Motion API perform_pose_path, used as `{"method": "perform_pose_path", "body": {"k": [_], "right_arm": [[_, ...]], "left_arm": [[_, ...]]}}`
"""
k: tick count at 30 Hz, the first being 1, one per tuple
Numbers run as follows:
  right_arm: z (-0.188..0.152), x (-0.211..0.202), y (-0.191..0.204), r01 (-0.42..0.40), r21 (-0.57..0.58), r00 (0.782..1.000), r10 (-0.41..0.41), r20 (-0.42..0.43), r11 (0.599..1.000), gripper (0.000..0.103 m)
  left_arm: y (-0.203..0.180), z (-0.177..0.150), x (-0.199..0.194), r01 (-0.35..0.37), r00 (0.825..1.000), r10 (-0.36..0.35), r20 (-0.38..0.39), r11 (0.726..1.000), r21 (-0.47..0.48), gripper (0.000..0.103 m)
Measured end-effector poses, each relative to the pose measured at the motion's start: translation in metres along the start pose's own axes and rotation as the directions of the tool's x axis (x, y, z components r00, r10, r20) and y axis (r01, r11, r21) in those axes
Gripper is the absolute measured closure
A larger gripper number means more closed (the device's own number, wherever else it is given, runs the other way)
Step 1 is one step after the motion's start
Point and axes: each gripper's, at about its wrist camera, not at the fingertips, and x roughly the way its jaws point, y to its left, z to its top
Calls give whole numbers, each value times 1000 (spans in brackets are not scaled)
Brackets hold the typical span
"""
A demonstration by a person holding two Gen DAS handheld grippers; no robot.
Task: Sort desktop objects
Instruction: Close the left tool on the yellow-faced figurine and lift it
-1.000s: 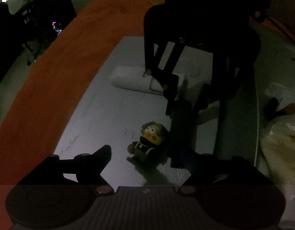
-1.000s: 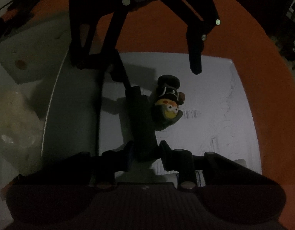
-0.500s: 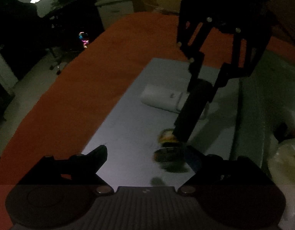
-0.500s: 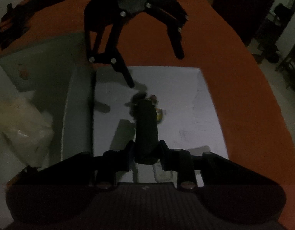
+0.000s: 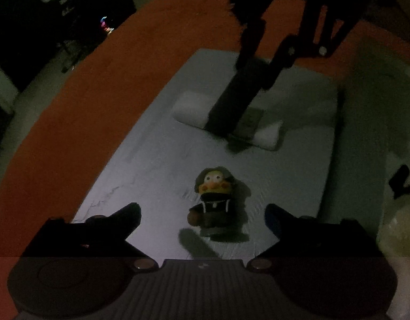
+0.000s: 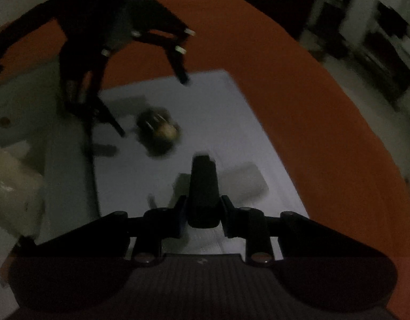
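my left tool (image 5: pixel 202 217) hangs over the grey mat (image 5: pixel 151 160), its jaws opening wide with nothing pressed between them. the little figurine (image 5: pixel 213 200) stands on the mat between the fingertips, touching neither. farther along the mat lies a white block (image 5: pixel 189 106). above it my right tool (image 6: pixel 203 208) is clamped on a dark bar (image 6: pixel 204 186). the orange counter (image 5: pixel 71 120) borders the mat.

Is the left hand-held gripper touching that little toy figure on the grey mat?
Apart. In the left wrist view the opening left hand-held gripper has grey mat showing between each fingertip and the toy figure.
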Motion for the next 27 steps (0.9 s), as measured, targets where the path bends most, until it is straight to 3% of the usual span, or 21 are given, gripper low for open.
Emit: {"method": "perform_pose_path", "body": {"k": [4,9,12,14,15,16,18,19,24,26,27], "right_arm": [[-32,-15,-17,61,166,998,-59,-15,984,75],[-60,-4,-17,124,281,989,-95,-113,952,75],[-57,1,-13,152,339,984,-109,-144,928,73],[-56,7,-16,176,421,977,-104,-188,890,72],[-53,9,-16,189,440,974,-112,-196,878,64],[-50,10,-16,203,439,971,-120,-208,875,51],[-43,14,-16,240,414,961,-154,-231,878,40],[-39,15,-14,253,386,957,-172,-234,887,39],[-24,25,-6,282,234,947,-231,-222,931,38],[-22,27,-5,270,233,954,-226,-199,934,42],[-20,24,-5,262,231,958,-223,-182,937,52]], "left_arm": [[4,4,3,11,1000,-12,-11,997,-77,1],[3,1,1,22,999,-24,-25,995,-93,1],[1,-2,4,-45,998,40,-46,994,-100,0],[-1,-4,5,-124,991,119,-60,988,-95,0],[-2,-4,5,-146,988,139,-70,985,-93,0],[-2,-3,5,-143,987,136,-81,985,-94,1],[1,-1,3,-107,992,98,-80,988,-109,0],[2,-1,1,-88,994,79,-71,989,-121,0],[2,2,-1,-55,998,48,-50,989,-134,1],[-4,1,-3,-31,999,28,-33,994,-109,2],[-7,2,-3,-13,1000,11,-20,996,-92,5]]}}
